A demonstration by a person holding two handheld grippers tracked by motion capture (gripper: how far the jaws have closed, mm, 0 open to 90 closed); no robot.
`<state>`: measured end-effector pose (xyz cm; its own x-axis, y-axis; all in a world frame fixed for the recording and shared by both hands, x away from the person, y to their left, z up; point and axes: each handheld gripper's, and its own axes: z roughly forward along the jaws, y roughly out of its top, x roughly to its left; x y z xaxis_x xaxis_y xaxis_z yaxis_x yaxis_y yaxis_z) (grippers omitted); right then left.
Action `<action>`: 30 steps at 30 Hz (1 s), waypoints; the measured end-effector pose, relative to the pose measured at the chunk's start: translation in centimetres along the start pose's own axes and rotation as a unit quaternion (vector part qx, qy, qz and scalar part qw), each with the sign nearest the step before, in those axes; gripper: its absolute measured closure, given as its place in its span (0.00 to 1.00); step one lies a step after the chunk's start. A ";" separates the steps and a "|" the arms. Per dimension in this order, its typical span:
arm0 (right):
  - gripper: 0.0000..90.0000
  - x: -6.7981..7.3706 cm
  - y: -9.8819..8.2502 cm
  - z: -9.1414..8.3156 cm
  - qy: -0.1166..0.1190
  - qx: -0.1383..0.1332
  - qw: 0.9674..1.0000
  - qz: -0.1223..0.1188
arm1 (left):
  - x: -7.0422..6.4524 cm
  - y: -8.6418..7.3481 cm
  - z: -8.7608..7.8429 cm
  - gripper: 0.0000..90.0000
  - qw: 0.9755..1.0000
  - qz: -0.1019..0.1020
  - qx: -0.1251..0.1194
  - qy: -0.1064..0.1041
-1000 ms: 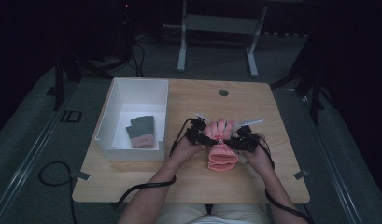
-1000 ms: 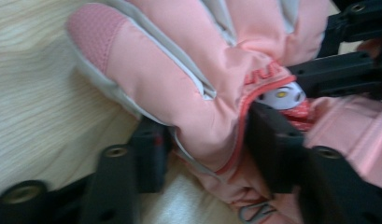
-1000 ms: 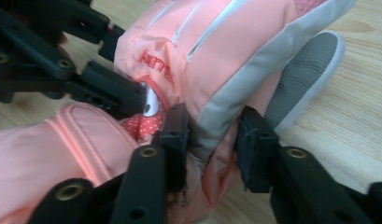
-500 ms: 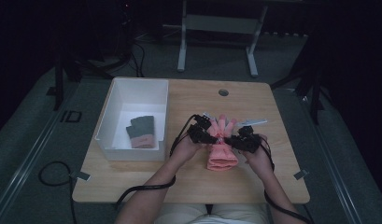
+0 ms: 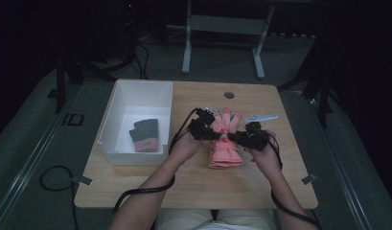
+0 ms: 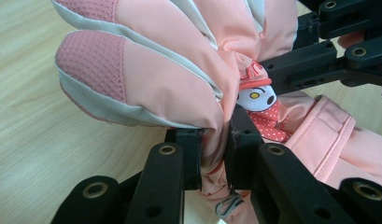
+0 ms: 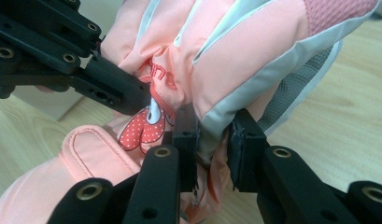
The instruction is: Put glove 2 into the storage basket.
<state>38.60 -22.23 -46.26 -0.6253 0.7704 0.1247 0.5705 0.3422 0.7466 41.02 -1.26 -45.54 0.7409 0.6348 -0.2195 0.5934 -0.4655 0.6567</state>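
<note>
Both grippers are engaged on one item: a padded salmon-pink ski glove with pale grey piping and a cartoon patch (image 5: 225,143), lying on the light wooden table (image 5: 280,182).

The left gripper (image 5: 205,132) has its jaws pinched on a fold of the glove's fabric at the base of the fingers. In the left gripper view the cloth is squeezed between the two black pads (image 6: 191,154), and the glove's fingers (image 6: 146,60) rise directly ahead of the jaws. Its jaws have just been closing, with the fabric between them.

The right gripper (image 5: 241,138) is likewise clamped on a bunch of fabric from the opposite side. In the right gripper view the cloth is wedged between its pads (image 7: 241,140), with the left gripper's black linkage (image 7: 62,56) just beyond, nearly meeting it. Its jaws have also just been closing on the cloth.

Relation governing the next move: the glove's long axis runs away from the person, fingertips far, cuff near. The two grips face each other across that axis at mid-length. The cuff end hangs below and toward the person from both grippers.

A white rectangular plastic bin (image 5: 118,139) lies beyond the left gripper, well apart, holding a dark grey knitted glove (image 5: 145,134). In my judgement the left hand is the nearer one to the bin.
</note>
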 end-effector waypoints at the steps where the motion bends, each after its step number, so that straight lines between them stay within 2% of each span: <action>1: 0.83 0.3 0.5 -0.3 0.000 -0.005 1.000 -0.003 | 0.1 0.3 -0.8 0.87 1.000 -0.002 -0.004 -0.002; 4: 0.83 0.8 1.5 -0.7 -0.002 -0.014 1.000 -0.011 | 0.2 0.7 -1.6 0.87 1.000 0.000 -0.005 -0.001; 5: 0.83 1.0 1.9 -0.9 -0.001 -0.017 1.000 -0.012 | 0.3 1.1 -2.6 0.87 1.000 0.004 -0.005 0.002; 6: 0.83 1.0 1.9 -0.9 -0.001 -0.017 1.000 -0.012 | 0.3 1.1 -2.6 0.87 1.000 0.004 -0.005 0.002; 7: 0.83 1.4 2.6 -1.1 0.000 -0.024 1.000 -0.016 | 0.5 1.6 -3.4 0.87 1.000 0.005 -0.007 0.004; 10: 0.83 1.7 3.4 -1.4 0.000 -0.029 0.999 -0.018 | 0.7 2.0 -4.3 0.87 1.000 0.004 -0.009 0.005; 13: 0.84 2.6 4.8 -1.8 0.002 -0.038 0.999 -0.026 | 0.9 2.6 -6.0 0.87 1.000 0.011 -0.006 0.013; 18: 0.85 3.4 5.9 -1.7 0.003 -0.044 0.998 -0.034 | 1.1 3.0 -7.3 0.87 1.000 0.013 -0.004 0.022; 20: 0.85 3.8 6.7 -1.7 0.006 -0.050 0.998 -0.034 | 1.7 2.8 -8.3 0.88 1.000 -0.004 -0.020 0.010; 21: 0.85 3.9 7.0 -1.7 0.008 -0.053 0.998 -0.034 | 1.9 2.8 -8.6 0.88 1.000 -0.005 -0.024 0.009; 26: 0.86 4.7 8.4 -1.7 0.009 -0.055 0.997 -0.049 | 2.4 2.9 -10.1 0.89 0.999 -0.006 -0.035 0.012; 27: 0.85 5.2 9.2 -1.8 0.012 -0.060 0.997 -0.053 | 2.7 2.9 -11.1 0.89 0.999 -0.004 -0.040 0.016; 28: 0.85 5.2 9.2 -1.8 0.012 -0.060 0.997 -0.053 | 2.7 2.9 -11.1 0.89 0.999 -0.004 -0.040 0.016; 30: 0.86 5.8 9.9 -1.8 0.014 -0.066 0.996 -0.058 | 2.9 3.1 -12.5 0.89 0.999 0.001 -0.043 0.028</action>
<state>39.71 -15.35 -36.94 -0.6987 0.7136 0.0504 0.4203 0.3525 0.8361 41.01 6.88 -35.11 0.7214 0.6688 -0.1796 0.5614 -0.4129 0.7172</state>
